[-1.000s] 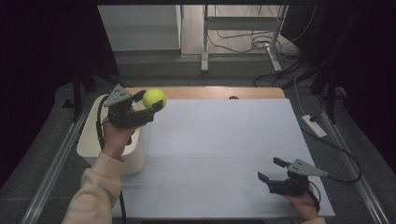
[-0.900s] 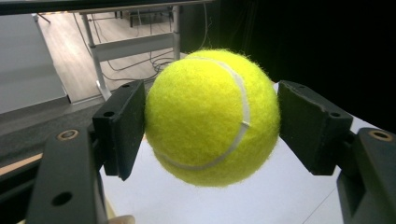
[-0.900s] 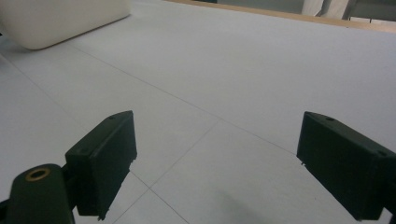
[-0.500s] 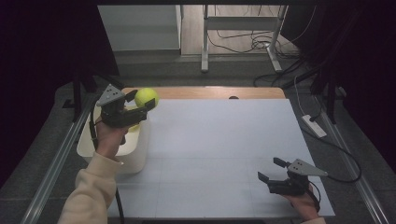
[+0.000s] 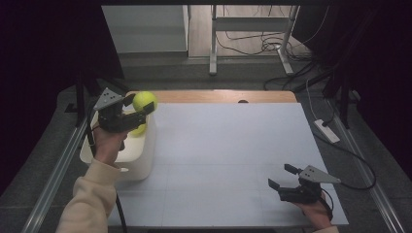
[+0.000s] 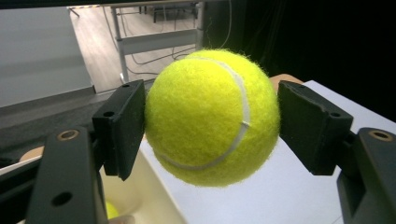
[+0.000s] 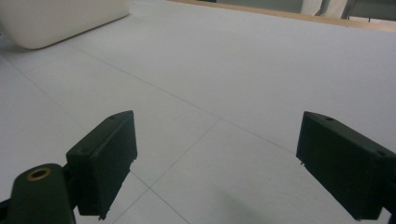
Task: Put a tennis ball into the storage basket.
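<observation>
A yellow-green tennis ball (image 5: pixel 145 100) is held in the air over the far right rim of a white bin (image 5: pixel 141 158) at the table's left side. My left gripper (image 5: pixel 139 105) is shut on it. In the left gripper view the ball (image 6: pixel 212 116) sits between both pads of that gripper (image 6: pixel 217 128), with the bin (image 6: pixel 154 196) below. Inside the bin lies a second ball (image 5: pixel 140 129), also seen low in the left gripper view (image 6: pixel 109 210). My right gripper (image 5: pixel 281 175) rests open near the table's front right, jaws wide apart (image 7: pixel 217 163) over the bare white tabletop (image 7: pixel 243 70).
The white tabletop (image 5: pixel 228 145) stretches between the two hands, with a wooden strip (image 5: pixel 218 95) along its far edge. A power strip (image 5: pixel 326 131) lies on the floor to the right. A metal rail (image 5: pixel 53 170) runs along the left.
My left gripper has carried the ball a little to the left, from over the table's edge toward the bin. The right gripper has stayed still.
</observation>
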Motion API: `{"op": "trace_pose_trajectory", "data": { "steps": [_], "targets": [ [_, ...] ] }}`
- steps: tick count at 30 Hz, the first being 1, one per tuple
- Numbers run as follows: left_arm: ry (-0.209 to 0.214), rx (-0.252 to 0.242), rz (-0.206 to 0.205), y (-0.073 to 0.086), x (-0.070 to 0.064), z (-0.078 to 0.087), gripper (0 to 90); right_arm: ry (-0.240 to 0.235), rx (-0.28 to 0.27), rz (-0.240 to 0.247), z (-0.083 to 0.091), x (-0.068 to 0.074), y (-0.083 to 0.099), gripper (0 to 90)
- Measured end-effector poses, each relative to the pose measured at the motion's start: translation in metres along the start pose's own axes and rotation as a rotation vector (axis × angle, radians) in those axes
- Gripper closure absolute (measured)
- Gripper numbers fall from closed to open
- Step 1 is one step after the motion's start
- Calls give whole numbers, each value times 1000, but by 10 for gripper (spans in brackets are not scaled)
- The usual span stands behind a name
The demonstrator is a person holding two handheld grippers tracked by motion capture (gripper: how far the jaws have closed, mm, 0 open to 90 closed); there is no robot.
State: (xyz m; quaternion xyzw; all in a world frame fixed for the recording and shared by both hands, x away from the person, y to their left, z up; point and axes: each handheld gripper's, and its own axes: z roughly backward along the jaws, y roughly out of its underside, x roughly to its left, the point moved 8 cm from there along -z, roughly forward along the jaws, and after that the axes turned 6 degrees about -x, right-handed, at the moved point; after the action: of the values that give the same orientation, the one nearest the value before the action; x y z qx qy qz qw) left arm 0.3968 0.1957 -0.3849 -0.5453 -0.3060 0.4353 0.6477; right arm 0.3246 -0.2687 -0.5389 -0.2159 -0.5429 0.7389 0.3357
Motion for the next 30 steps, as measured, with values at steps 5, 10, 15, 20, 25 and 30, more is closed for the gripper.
{"op": "trace_pose_trajectory", "data": {
  "steps": [5,10,15,20,25,30],
  "targets": [
    [-25,11,5,3,10,2,277,-2,-2,-2,0,0,0,120],
    [-40,23,3,6,15,2,277,-1,-1,1,0,0,0,120],
    [-57,36,3,9,22,4,277,-1,-1,2,0,0,0,120],
    [-77,52,6,13,29,5,276,-3,0,4,0,1,0,120],
    [-88,67,4,16,34,6,276,-2,2,5,0,1,0,120],
    [-94,84,5,18,39,6,276,-3,0,4,-1,0,0,120]
  ]
}}
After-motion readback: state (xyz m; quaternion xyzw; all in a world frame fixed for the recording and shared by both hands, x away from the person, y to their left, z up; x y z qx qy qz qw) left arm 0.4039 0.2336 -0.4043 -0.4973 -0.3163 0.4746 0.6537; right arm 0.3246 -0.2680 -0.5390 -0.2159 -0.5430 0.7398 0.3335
